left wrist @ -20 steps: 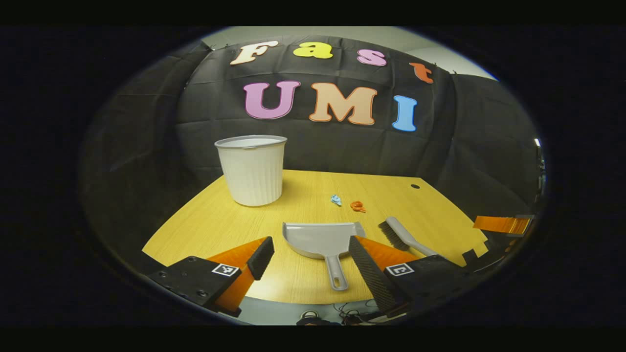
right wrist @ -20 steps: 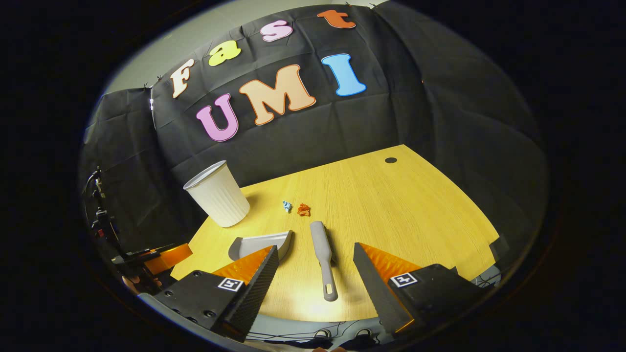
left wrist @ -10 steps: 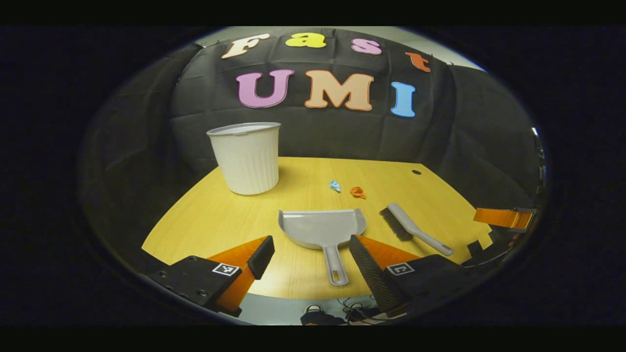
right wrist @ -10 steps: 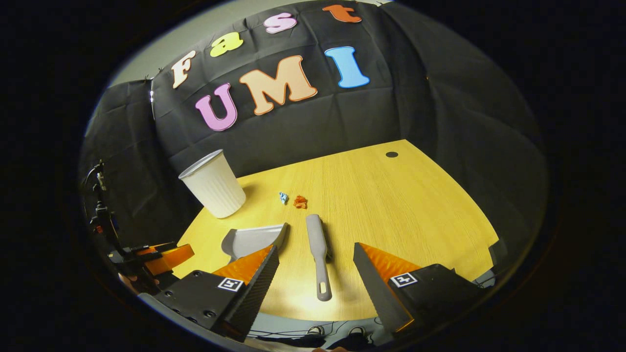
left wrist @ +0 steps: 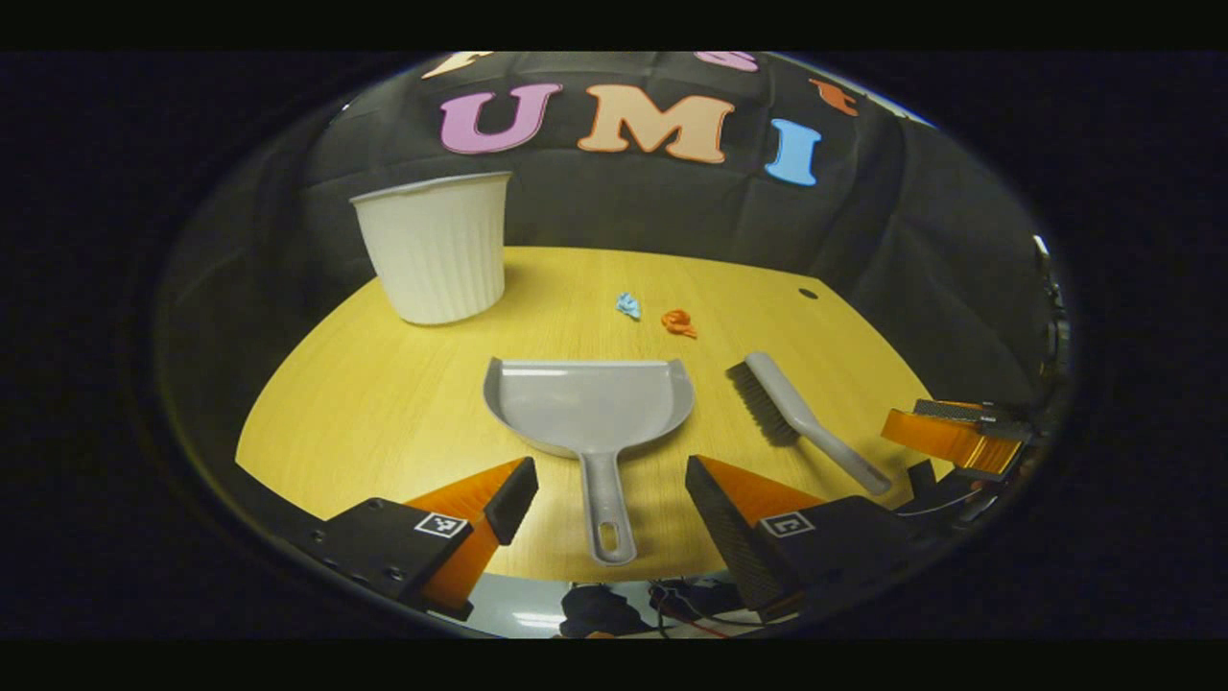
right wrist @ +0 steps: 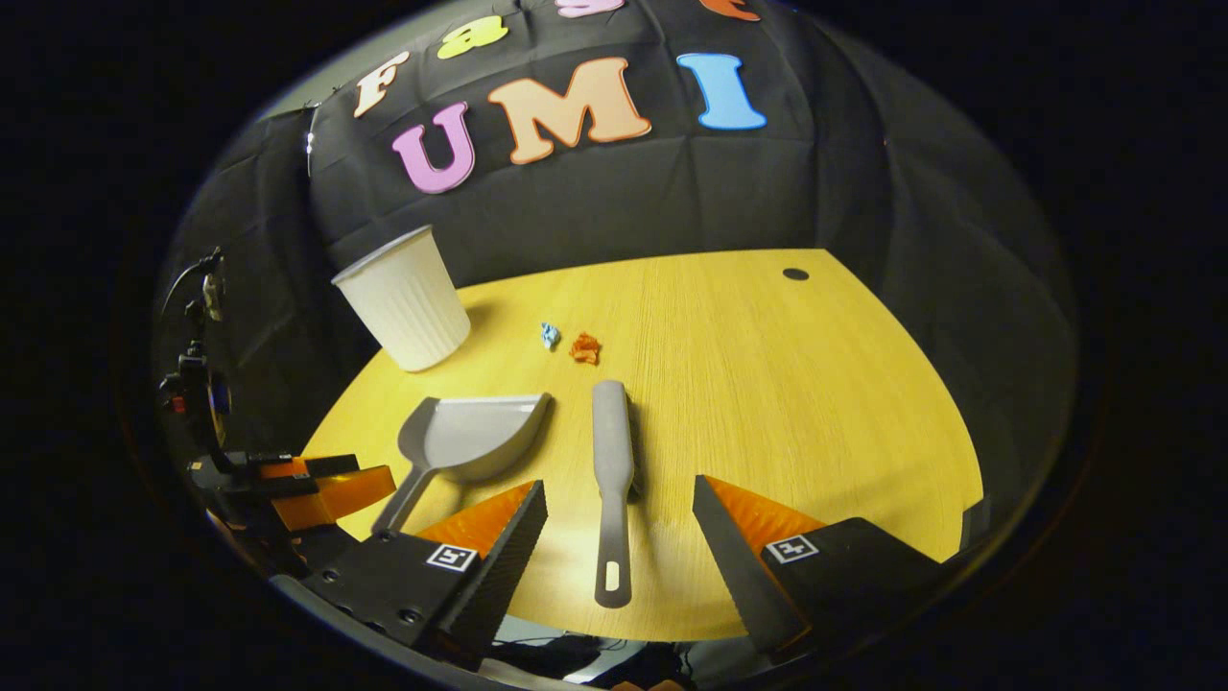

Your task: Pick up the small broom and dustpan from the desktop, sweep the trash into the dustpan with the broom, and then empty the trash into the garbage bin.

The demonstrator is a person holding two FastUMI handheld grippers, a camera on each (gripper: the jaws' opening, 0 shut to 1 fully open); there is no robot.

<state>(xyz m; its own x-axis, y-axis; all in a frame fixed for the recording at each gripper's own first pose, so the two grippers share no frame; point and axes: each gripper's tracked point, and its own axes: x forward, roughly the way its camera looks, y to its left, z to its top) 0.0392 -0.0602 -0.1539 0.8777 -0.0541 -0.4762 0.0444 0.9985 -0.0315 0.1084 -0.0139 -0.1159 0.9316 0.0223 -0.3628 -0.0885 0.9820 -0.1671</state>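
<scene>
Left gripper (left wrist: 609,485): fingers spread wide, nothing between the pads; hangs at the near edge of the table, dustpan handle runs up the gap betw. the two fingers, not touching either.
Right gripper (right wrist: 619,504): fingers also spread apart, holding nothing; at the near edge too, broom handle lies in the gap betw. its fingers, no contact seen.
Dustpan (left wrist: 587,403): grey, flat on the table, mouth facing far, handle pointing to the near edge. Sits left of the broom, just beside it, not touching.
Broom (right wrist: 612,461): small grey brush, lying on the table right of the dustpan; bristle end far, handle w/ hanging hole near. In the left gripper view (left wrist: 782,408) bristles show dark along its left side.
Trash: two crumpled bits on the table beyond the dustpan and broom, blue scrap (left wrist: 627,305) on the left, orange scrap (left wrist: 678,322) on the right, close together but apart.
Garbage bin (left wrist: 434,248): white, ribbed, upright, far-left part of the table, well apart from the trash. Inside not visible.
Table (right wrist: 796,384): yellow wood-grain top, small dark hole (right wrist: 794,274) far right.
Other: in the right gripper view the left gripper's orange finger (right wrist: 331,489) shows at the left by the table's near-left edge; in the left gripper view the right gripper's orange finger (left wrist: 950,437) shows at the right.
</scene>
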